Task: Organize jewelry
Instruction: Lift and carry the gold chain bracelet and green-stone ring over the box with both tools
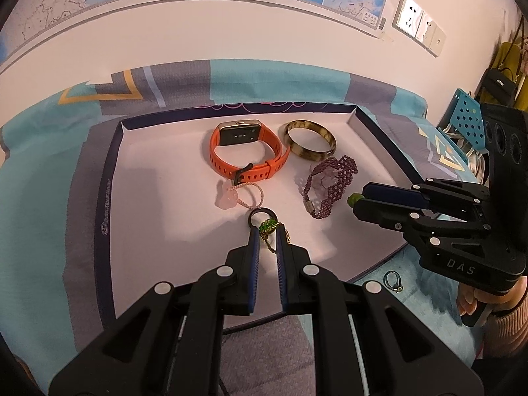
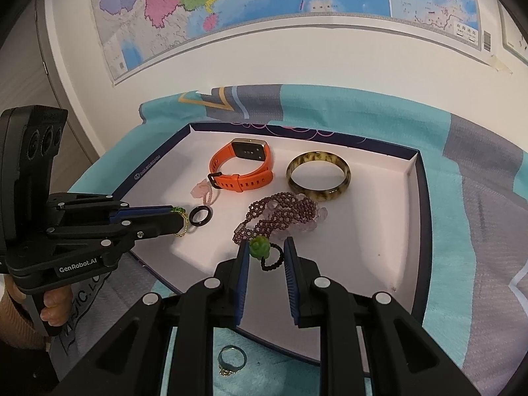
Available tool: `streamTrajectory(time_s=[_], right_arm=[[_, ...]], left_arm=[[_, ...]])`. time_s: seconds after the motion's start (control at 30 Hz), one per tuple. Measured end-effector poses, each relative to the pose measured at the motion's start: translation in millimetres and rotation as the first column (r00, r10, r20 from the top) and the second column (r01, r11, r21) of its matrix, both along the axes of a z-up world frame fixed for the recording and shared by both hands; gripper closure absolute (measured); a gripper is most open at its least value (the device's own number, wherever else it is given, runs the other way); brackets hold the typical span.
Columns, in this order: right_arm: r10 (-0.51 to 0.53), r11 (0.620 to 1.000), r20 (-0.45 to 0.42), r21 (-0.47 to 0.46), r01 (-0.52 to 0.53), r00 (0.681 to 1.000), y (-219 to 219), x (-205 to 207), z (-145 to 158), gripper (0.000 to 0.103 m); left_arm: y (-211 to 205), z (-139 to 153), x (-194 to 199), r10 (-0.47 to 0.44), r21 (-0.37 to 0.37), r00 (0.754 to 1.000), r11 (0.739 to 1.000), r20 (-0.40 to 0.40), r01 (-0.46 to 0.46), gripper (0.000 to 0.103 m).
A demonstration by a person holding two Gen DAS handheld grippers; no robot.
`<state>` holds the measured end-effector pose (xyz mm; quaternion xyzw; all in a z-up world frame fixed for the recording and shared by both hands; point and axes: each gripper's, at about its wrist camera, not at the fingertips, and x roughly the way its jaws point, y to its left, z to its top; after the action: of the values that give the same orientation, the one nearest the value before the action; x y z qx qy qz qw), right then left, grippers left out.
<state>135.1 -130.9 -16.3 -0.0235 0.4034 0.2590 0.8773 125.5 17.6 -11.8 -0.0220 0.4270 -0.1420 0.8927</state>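
- Left tongs (image 1: 266,231): partly closed around a green-stone piece on a gold chain (image 1: 269,231), which sits between the pads over the tray floor; whether the pads truly pinch it cannot be told. A black ring (image 1: 261,215) lies at the tips.
- Right tongs (image 2: 263,251): spread, with a green bead on a black beaded loop (image 2: 264,253) between the fingers; the bead sits against the left finger, so a firm grip cannot be told.
- Tray (image 1: 112,178): a shallow white box lid with a dark rim, resting on a teal and grey patterned cloth (image 1: 39,171).
- Already in the tray: orange watch (image 1: 246,151), mottled bangle (image 1: 310,138), purple beaded bracelet (image 1: 330,181), pink cord charm (image 1: 234,194).
- Left outside: a small gold-set ring (image 2: 232,359) lies on the cloth just beside the tray's near rim.
- Progress, judged: most pieces are gathered; two are being set down, and the outside ring remains to be moved in.
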Motion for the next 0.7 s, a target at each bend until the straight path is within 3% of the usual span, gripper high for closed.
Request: streamTrajectory(time_s=[0.7], right_arm=[[-0.013,1.0,-0.01,-0.015,0.013,1.0,4.5,8.1,-5.6,0.083]], left_arm=[[-0.5,-7.3,8.1,0.019,0.018,1.0,1.0,-0.021,-0.018,0.092]])
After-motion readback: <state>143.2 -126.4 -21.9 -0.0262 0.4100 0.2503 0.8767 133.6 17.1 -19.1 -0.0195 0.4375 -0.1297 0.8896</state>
